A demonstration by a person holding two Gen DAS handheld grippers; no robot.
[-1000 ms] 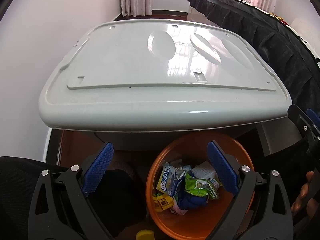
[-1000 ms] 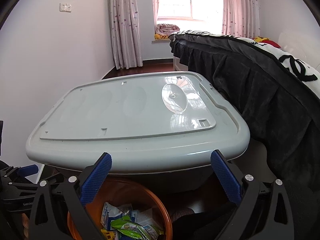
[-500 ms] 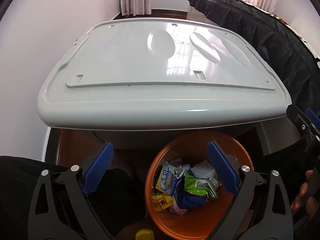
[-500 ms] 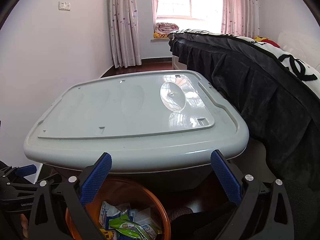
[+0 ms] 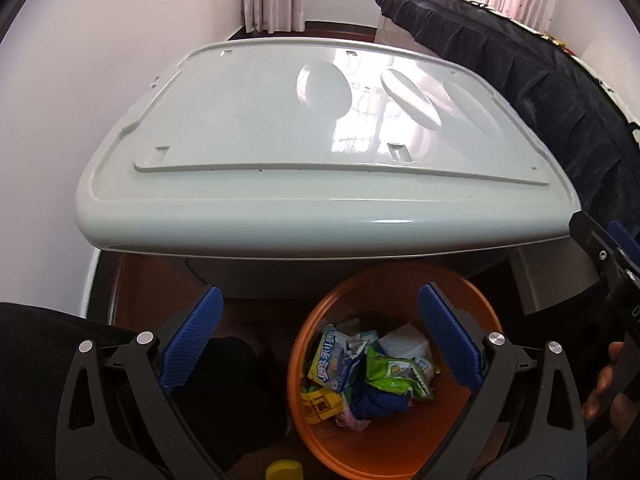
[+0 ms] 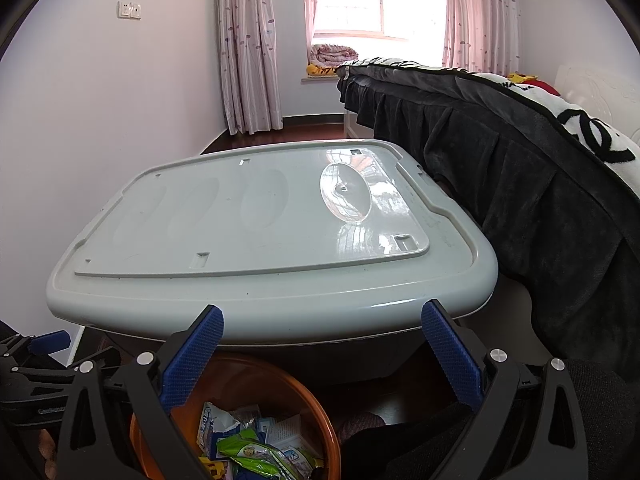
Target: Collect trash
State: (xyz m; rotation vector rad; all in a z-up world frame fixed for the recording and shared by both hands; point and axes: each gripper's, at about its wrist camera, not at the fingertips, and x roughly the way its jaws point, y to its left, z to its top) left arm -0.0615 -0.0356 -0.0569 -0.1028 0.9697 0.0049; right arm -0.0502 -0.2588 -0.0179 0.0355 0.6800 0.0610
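Observation:
An orange trash bin point(image 5: 476, 312) stands on the floor in front of a grey storage box, holding several snack wrappers point(image 5: 380, 372). It also shows low in the right wrist view point(image 6: 280, 380) with the wrappers point(image 6: 256, 444) inside. My left gripper point(image 5: 320, 336) is open and empty, hovering above the bin's left rim. My right gripper point(image 6: 320, 348) is open and empty, in front of the box and above the bin's right side. Nothing lies on the box lid.
The grey storage box lid point(image 5: 312, 152) fills the middle; it also shows in the right wrist view point(image 6: 256, 232). A bed with a black cover point(image 6: 520, 168) runs along the right. A white wall is at the left. A small yellow object point(image 5: 284, 470) lies on the dark floor.
Both views have shifted very slightly; the box and bin sit a touch lower in the frames. Both grippers stay open and empty.

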